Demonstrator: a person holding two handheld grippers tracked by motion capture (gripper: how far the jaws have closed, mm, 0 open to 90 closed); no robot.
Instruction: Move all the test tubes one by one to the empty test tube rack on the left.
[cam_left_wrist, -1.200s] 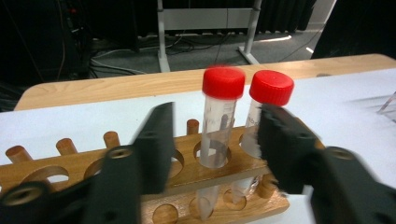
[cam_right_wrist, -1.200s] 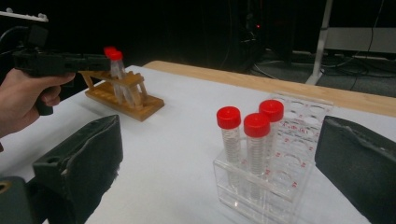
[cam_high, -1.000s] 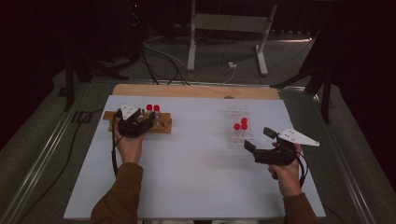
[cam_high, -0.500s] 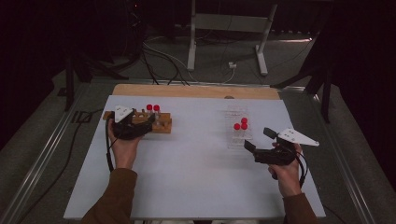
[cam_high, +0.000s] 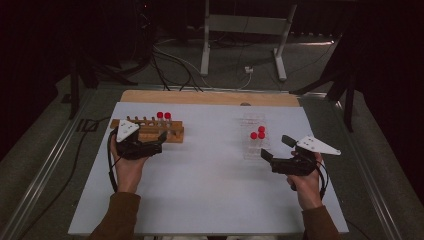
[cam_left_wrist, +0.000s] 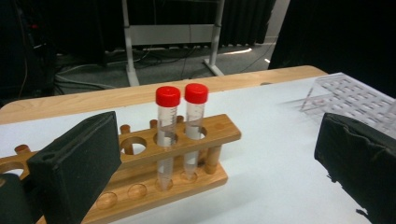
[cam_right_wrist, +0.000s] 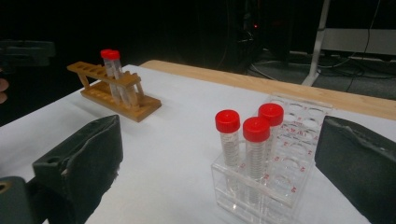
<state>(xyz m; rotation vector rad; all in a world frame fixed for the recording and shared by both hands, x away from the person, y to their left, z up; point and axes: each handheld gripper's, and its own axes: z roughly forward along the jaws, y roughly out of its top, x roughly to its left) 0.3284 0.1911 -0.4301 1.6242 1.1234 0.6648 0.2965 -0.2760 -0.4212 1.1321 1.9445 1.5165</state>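
Left tool (cam_high: 161, 138) has just been opening, jaws wide and empty beside the wooden rack (cam_high: 172, 133). Right tool (cam_high: 274, 149) gapes empty too. Next, square up on one tube (cam_right_wrist: 228, 136) in the clear rack (cam_right_wrist: 280, 186), gripping below its cap.

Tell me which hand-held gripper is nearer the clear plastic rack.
Right. The right hand-held gripper sits just beside the clear plastic rack, jaws open toward it. The left hand-held gripper is across the table, at the wooden rack.

A white mat (cam_high: 210, 200) covers the frame's middle, a wooden board (cam_high: 210, 97) edging its top. Above, a grey metal stand (cam_high: 245, 30) and cables (cam_high: 170, 55) occupy the dark floor.
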